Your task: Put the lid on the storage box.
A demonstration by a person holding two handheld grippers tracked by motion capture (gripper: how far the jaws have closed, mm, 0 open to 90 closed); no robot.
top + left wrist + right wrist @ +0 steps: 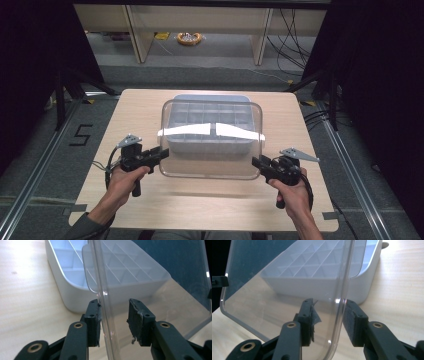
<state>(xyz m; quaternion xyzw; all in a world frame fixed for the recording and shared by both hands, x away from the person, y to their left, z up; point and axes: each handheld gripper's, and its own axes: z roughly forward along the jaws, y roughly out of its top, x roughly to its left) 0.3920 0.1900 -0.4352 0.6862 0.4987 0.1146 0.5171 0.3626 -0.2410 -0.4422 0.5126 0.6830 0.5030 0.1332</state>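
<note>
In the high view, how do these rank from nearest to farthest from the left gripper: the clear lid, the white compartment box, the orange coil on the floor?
From the left gripper:
1. Clear lid: its left edge is between the jaws, at the table's near middle.
2. White compartment box: just beyond, under the lid, mid-table.
3. Orange coil: far back on the floor, past the table.

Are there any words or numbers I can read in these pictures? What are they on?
"5": a black number marked on the grey floor left of the light wooden table.
Nothing to read on the clear plastic lid, the white divided tray, or the black grippers.
</note>
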